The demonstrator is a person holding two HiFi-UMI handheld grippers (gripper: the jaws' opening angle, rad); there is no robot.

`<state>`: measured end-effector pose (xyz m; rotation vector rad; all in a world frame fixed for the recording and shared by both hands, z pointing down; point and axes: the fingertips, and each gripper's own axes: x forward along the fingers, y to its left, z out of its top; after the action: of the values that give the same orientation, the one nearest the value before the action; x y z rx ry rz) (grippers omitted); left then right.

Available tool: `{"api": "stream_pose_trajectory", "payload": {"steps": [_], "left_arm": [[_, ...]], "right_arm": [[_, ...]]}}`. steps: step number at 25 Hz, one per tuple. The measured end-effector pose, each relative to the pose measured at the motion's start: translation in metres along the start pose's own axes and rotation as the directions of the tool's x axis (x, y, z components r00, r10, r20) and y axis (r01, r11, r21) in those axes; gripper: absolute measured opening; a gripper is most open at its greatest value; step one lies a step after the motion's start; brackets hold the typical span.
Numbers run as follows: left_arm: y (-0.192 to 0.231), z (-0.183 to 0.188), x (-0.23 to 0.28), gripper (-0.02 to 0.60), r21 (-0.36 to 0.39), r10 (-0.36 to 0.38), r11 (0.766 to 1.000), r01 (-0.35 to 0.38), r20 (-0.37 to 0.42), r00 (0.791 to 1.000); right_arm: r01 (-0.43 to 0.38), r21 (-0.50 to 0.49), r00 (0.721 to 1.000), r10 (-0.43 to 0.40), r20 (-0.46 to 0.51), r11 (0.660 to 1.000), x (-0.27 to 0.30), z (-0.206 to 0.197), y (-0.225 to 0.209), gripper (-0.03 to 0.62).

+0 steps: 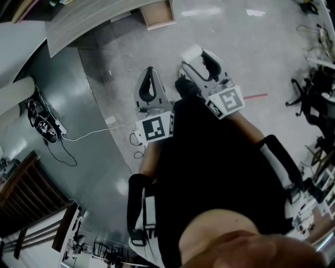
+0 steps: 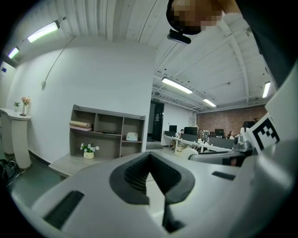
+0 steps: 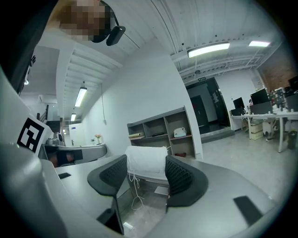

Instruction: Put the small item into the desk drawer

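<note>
Right gripper view first: your right gripper [image 3: 146,173] has its jaws clamped on the small item [image 3: 145,165], a white cloth-like roll squeezed between the two pads, with a thin string dangling below them. So the pick-up is done, and the delivery isn't. Head view shows what looks like the open drawer [image 1: 158,13] well ahead of both sets of jaws, under the edge of the table [image 1: 84,18]. From here you can't see anything lying in it, though only part of it shows. What's left, as I read it: carry the item across, bring the jaws over the drawer, let go, and perhaps push it shut. Your left gripper [image 2: 150,171] sits just beside the right one, jaws closed together at the tips with nothing between them, free for the drawer front. Far beyond the left jaws stands a shelf unit [image 2: 108,122]; its compartments hold a roll [image 2: 80,124], a small white object [image 2: 132,136] and a flowerpot [image 2: 88,150].
</note>
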<state>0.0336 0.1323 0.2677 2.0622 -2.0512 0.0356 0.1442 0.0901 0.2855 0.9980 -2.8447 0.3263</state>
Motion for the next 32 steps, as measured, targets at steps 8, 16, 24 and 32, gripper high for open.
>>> {"api": "stream_pose_trajectory", "payload": {"steps": [8,16,24,32], "left_arm": [[-0.001,0.001,0.049,-0.015,0.003,0.018,1.0,-0.018,-0.016,1.0],[0.007,-0.002,0.087,-0.015,-0.009,-0.003,1.0,0.003,-0.041,0.999],[0.037,0.002,0.138,-0.015,-0.008,-0.071,0.997,0.071,-0.055,0.996],[0.078,0.009,0.181,-0.015,-0.01,-0.134,0.991,0.134,-0.072,0.988]], "right_arm": [[-0.012,-0.006,1.0,0.012,-0.005,1.0,0.028,0.006,-0.043,0.256],[0.014,0.007,1.0,-0.014,-0.016,1.0,0.056,0.003,-0.066,0.256],[0.087,0.082,0.996,-0.086,-0.01,0.993,0.1,0.014,-0.076,0.256],[0.154,0.074,0.988,-0.152,-0.039,0.985,0.147,0.01,-0.082,0.256]]}}
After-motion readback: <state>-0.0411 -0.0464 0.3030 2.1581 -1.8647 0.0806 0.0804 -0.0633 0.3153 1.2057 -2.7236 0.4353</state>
